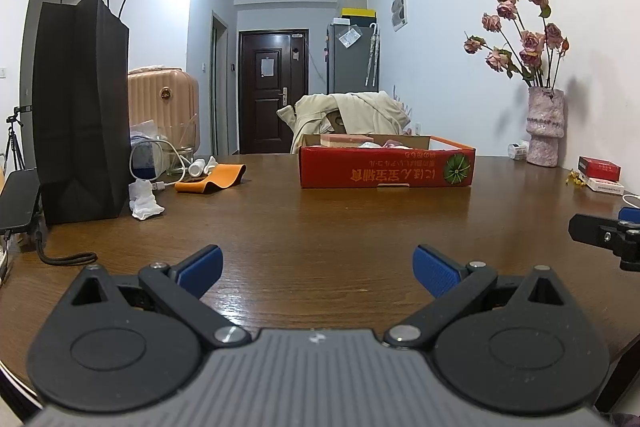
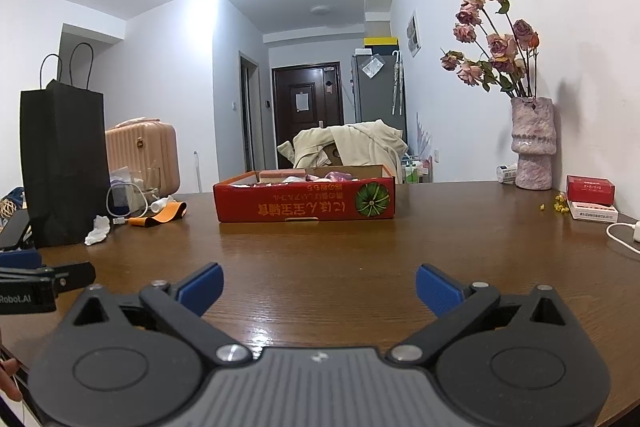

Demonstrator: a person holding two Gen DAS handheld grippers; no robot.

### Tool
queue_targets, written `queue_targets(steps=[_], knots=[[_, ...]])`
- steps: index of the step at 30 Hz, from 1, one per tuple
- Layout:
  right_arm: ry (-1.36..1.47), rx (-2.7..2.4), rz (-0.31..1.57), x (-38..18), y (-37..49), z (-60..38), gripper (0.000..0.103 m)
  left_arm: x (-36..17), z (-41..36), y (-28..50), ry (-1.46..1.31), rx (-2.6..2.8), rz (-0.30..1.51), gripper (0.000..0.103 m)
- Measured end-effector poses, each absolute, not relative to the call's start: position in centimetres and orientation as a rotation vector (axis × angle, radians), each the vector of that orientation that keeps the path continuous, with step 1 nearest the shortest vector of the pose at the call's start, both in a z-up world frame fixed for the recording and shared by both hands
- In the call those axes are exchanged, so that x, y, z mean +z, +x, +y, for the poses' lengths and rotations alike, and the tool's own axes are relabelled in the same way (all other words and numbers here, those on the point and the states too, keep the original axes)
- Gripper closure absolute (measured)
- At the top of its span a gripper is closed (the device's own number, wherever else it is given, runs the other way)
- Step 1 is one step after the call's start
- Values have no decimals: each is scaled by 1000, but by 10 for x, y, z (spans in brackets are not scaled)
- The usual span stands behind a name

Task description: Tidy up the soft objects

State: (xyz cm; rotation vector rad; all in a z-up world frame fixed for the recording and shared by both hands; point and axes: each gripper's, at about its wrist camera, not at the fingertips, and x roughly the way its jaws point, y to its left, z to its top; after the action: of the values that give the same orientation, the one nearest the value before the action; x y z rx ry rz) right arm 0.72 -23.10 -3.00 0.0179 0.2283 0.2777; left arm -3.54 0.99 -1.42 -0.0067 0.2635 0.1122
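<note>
A shallow red cardboard box point(image 1: 384, 167) point(image 2: 304, 203) stands on the brown wooden table point(image 1: 320, 227) point(image 2: 320, 251), far ahead of both grippers. Pink and white soft items point(image 1: 352, 140) point(image 2: 336, 175) show above its rim. A crumpled white cloth point(image 1: 145, 201) point(image 2: 98, 230) lies by a black paper bag. An orange strap point(image 1: 212, 179) point(image 2: 160, 217) lies nearby. My left gripper point(image 1: 318, 269) is open over bare table, nothing between its blue pads. My right gripper point(image 2: 319, 289) is also open and holds nothing. Each gripper's tip shows at the edge of the other's view.
A tall black paper bag point(image 1: 78, 115) point(image 2: 64, 167) stands at the left, with a white cable, a glass and a small bottle behind it. A pink vase of dried roses point(image 1: 544, 131) point(image 2: 534, 143) and red and white boxes point(image 1: 600, 173) point(image 2: 590, 195) sit at the right by the wall.
</note>
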Motion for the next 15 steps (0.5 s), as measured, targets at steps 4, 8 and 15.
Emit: queue_targets(steps=[4, 8, 15], knots=[[15, 277, 234, -38, 8, -230, 0, -21, 9, -35, 3, 116, 271, 0], [20, 275, 240, -39, 12, -228, 0, -23, 10, -31, 8, 117, 283, 0], [22, 271, 239, -39, 10, -230, 0, -21, 11, -33, 5, 115, 274, 0]])
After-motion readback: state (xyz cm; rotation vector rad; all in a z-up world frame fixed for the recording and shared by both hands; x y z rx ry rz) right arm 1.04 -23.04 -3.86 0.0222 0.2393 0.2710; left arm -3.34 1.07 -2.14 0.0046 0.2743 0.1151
